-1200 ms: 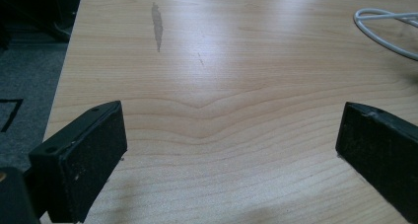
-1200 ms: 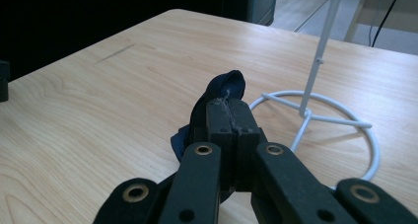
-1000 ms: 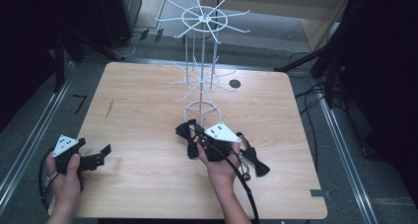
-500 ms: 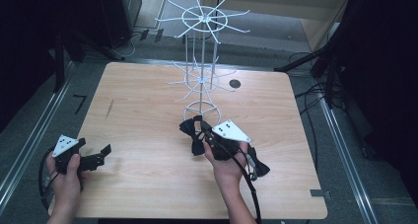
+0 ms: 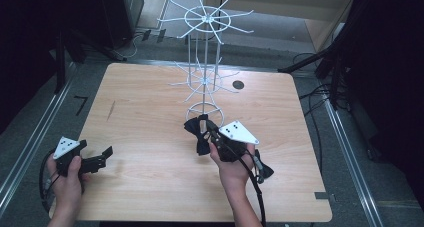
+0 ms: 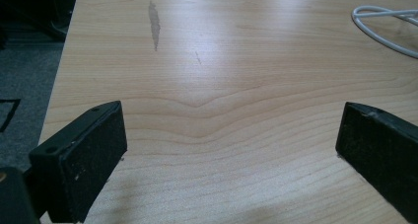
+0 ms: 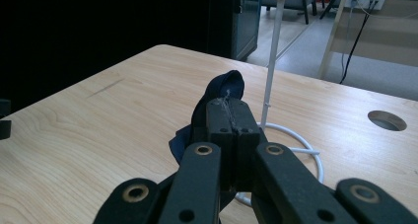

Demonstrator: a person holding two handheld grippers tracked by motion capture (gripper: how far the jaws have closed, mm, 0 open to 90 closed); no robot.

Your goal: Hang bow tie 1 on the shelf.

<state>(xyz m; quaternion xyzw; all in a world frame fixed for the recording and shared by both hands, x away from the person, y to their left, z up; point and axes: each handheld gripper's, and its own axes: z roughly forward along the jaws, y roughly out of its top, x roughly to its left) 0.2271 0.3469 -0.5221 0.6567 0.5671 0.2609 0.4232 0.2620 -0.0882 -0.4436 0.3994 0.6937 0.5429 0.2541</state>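
Dark navy fabric, a bow tie (image 7: pixel 224 93) by its shape, is pinched in the right tongs (image 7: pixel 229 110), whose jaws are pressed together on a fold of it; most of the cloth hangs past the tips. Just beyond stands the white wire rack (image 5: pixel 204 62), its base ring (image 7: pixel 296 145) lying beneath the jaws. The thin grip could let the cloth slide out, and any swing forward might snag a wire arm or tip the rack. The left tongs (image 6: pixel 231 145) sit spread wide over bare desk (image 5: pixel 150 112), well apart from all this.
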